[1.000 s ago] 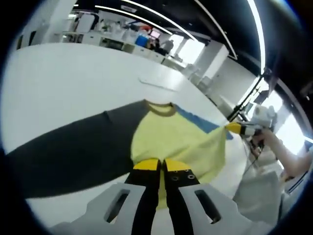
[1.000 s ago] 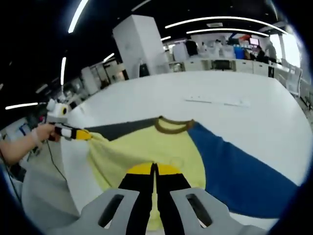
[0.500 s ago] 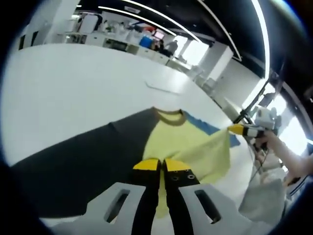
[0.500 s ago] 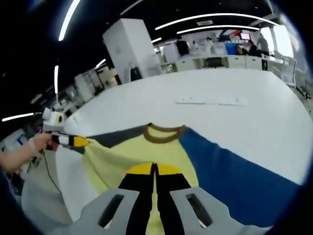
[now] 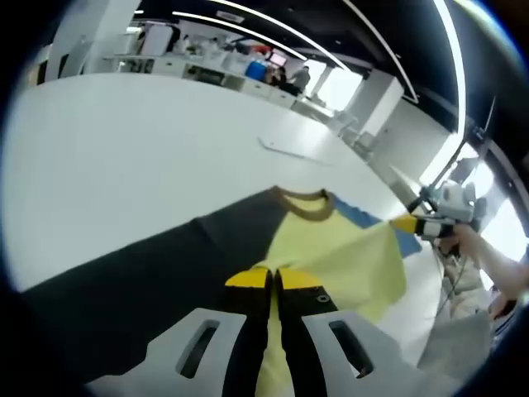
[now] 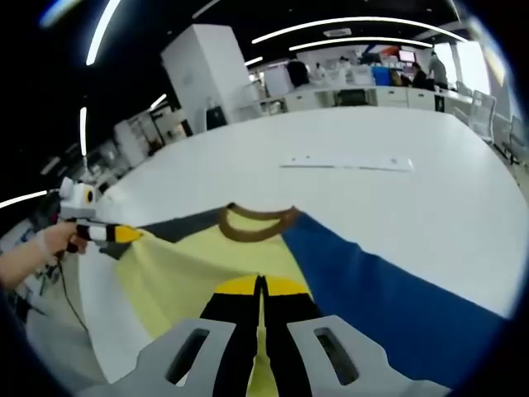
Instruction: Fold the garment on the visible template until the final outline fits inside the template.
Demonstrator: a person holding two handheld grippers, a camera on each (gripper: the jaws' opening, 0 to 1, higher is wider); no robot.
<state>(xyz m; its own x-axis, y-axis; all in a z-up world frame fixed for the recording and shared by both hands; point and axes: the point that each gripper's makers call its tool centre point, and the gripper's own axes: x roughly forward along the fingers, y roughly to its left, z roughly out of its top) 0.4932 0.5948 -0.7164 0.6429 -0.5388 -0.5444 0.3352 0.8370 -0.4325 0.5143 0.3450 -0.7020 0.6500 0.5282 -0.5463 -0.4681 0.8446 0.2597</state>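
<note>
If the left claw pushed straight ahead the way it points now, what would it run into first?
The left claw is shut on the garment. Straight ahead lies more yellow fabric, then the brown collar, then likely bare white table, though depth is unclear.

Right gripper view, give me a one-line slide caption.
Right tool shut on the yellow garment, blue sleeve spread over the white table; left tool clamps the far hem.

Low opposite views, shared garment (image 5: 331,256)

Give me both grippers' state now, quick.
Left gripper: shut on the garment.
Right gripper: shut on the garment.
</note>
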